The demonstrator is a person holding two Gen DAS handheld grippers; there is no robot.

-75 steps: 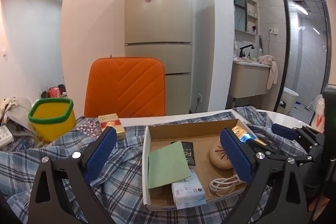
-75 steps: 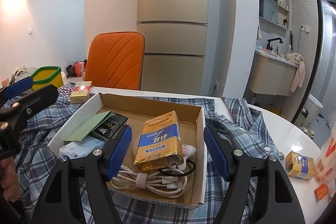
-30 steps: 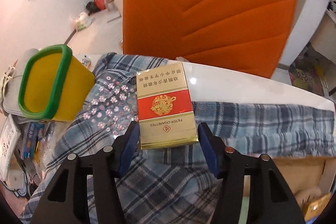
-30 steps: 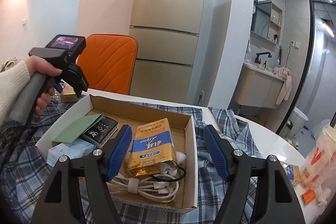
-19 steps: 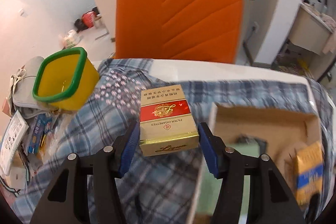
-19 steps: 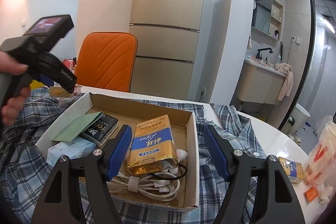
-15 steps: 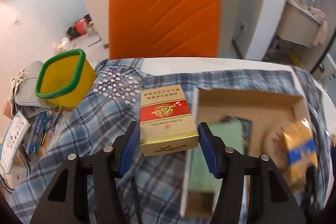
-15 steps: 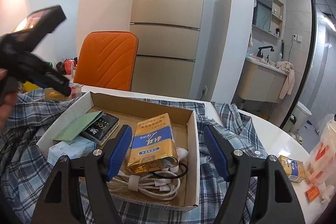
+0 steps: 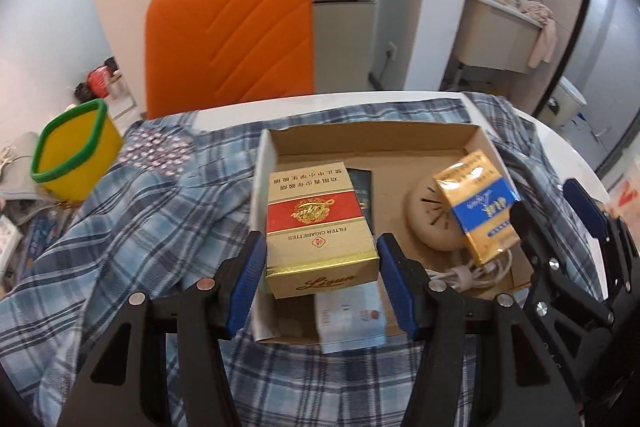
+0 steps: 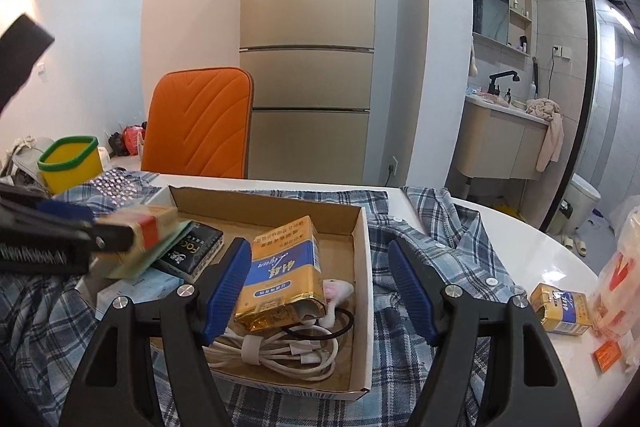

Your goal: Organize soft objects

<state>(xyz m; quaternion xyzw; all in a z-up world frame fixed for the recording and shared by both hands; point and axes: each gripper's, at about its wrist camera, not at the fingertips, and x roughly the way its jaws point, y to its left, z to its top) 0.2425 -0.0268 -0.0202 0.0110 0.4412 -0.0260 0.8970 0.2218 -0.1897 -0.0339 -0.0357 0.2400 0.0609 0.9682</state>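
My left gripper (image 9: pixel 320 267) is shut on a red and gold cigarette pack (image 9: pixel 316 219). It holds the pack in the air over the left part of an open cardboard box (image 9: pixel 360 143). In the right wrist view the left gripper (image 10: pixel 120 231) and its pack (image 10: pixel 148 223) come in from the left, over the box (image 10: pixel 260 205). My right gripper (image 10: pixel 318 259) stands open at the box's near edge. A gold and blue pack (image 10: pixel 284 267) lies tilted in the box between its fingers, and the right pad is well clear of it. The box rests on a blue plaid shirt (image 9: pixel 120 227).
The box also holds a black pack (image 10: pixel 192 247), a tissue pack (image 9: pixel 348 319), a coiled white cable (image 10: pixel 280 347) and a beige round thing (image 9: pixel 428 219). A yellow bin with a green rim (image 9: pixel 68 155) stands left, an orange chair (image 9: pixel 232 39) behind. A small gold pack (image 10: pixel 560 311) lies on the white table at the right.
My left gripper has carried the red and gold pack from the cloth near the yellow bin rightwards to above the box. The right gripper has stayed put.
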